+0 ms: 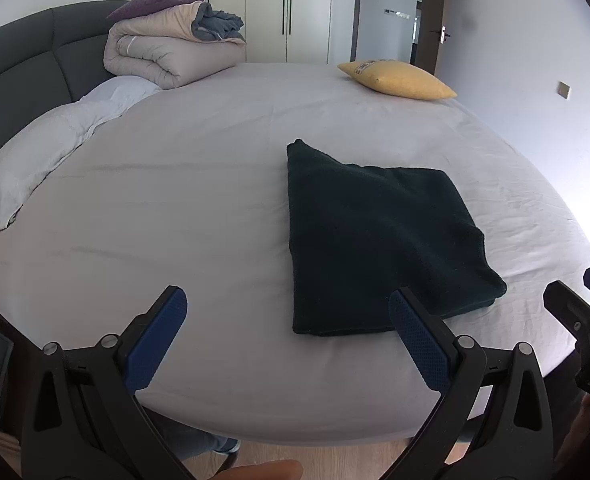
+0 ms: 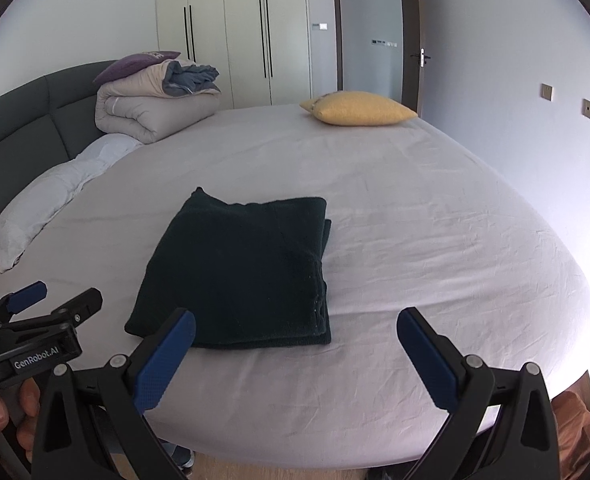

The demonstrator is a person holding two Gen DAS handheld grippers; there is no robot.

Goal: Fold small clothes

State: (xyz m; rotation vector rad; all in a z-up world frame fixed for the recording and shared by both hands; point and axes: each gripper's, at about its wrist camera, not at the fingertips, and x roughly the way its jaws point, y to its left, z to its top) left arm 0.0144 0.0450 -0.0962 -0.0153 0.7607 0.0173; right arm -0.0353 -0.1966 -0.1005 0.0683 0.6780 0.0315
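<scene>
though folded flat, the dark garment [image 2: 239,268] hides its inner layers.

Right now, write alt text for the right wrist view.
A folded dark cloth lies on a grey bed, just beyond the open right gripper. The open left gripper is at the left edge; a yellow pillow lies far back.

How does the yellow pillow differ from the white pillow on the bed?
The yellow pillow is short and plump; the white pillow is long and flatter. The yellow pillow lies alone at the far edge of the bed; the white pillow lies along the headboard, its far end under the rolled duvet. Both rest on the sheet.
</scene>
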